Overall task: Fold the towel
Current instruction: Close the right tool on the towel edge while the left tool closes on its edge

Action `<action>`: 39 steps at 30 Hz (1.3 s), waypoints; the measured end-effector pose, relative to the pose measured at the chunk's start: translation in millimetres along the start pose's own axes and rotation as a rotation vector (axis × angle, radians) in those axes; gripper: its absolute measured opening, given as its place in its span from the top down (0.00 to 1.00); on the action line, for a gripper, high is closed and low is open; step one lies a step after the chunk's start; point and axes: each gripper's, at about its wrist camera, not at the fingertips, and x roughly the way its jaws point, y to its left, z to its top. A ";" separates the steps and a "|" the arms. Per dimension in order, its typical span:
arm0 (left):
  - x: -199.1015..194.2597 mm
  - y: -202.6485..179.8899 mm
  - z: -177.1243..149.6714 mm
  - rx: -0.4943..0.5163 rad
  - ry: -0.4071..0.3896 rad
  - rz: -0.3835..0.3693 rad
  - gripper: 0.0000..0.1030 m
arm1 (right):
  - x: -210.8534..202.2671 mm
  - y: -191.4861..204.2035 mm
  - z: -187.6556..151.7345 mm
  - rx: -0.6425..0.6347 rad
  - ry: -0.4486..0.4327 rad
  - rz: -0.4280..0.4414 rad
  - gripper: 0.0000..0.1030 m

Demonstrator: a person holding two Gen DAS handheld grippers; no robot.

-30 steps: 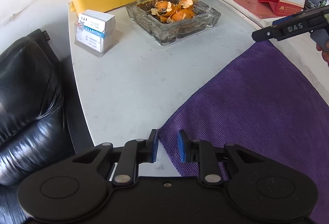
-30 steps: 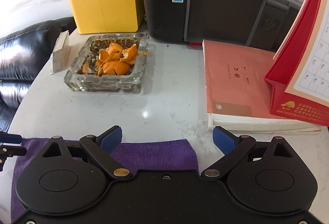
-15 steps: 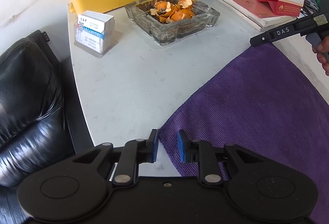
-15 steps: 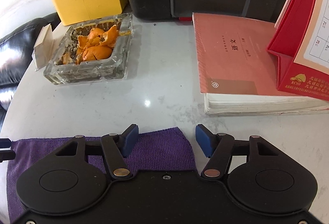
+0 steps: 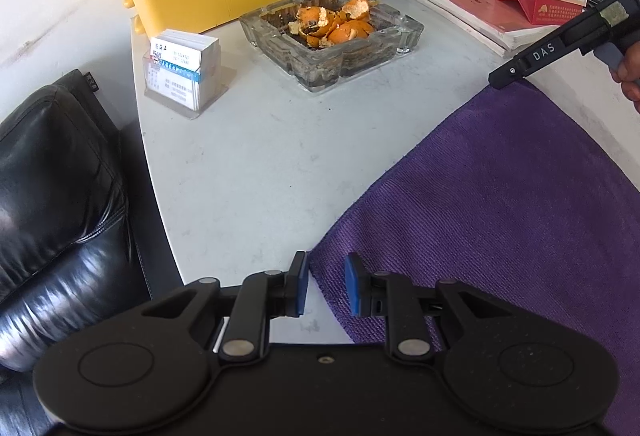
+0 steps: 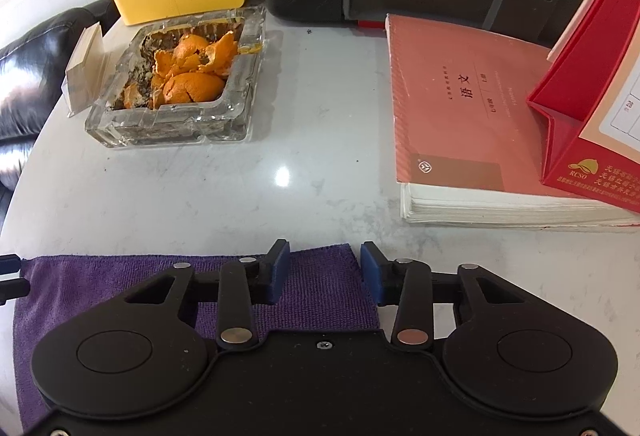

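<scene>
While the table carries the purple towel flat along its near edge, each gripper straddles a far corner with jaws apart and nothing pinched — left gripper narrowly, right gripper wider. Both should close squarely on their corners together, taking cloth only, before lifting. Compared with a second ago, the right jaws have narrowed and moved forward — the left looks unchanged.
</scene>
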 end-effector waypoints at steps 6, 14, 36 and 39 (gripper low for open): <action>0.1 0.2 -0.6 0.003 -0.005 0.000 0.82 | -0.1 6.6 2.4 -0.051 0.029 0.004 0.82; -0.9 -1.3 -1.0 0.015 -0.009 0.005 0.82 | -4.9 19.2 -10.1 -0.166 -0.038 -0.043 0.82; -5.2 -4.0 -3.6 0.025 -0.020 -0.005 0.96 | -15.8 22.7 -37.4 -0.200 -0.207 -0.095 0.94; -6.6 -4.2 -3.8 0.028 -0.025 -0.005 0.97 | -18.8 18.9 -38.4 -0.182 -0.217 -0.091 0.94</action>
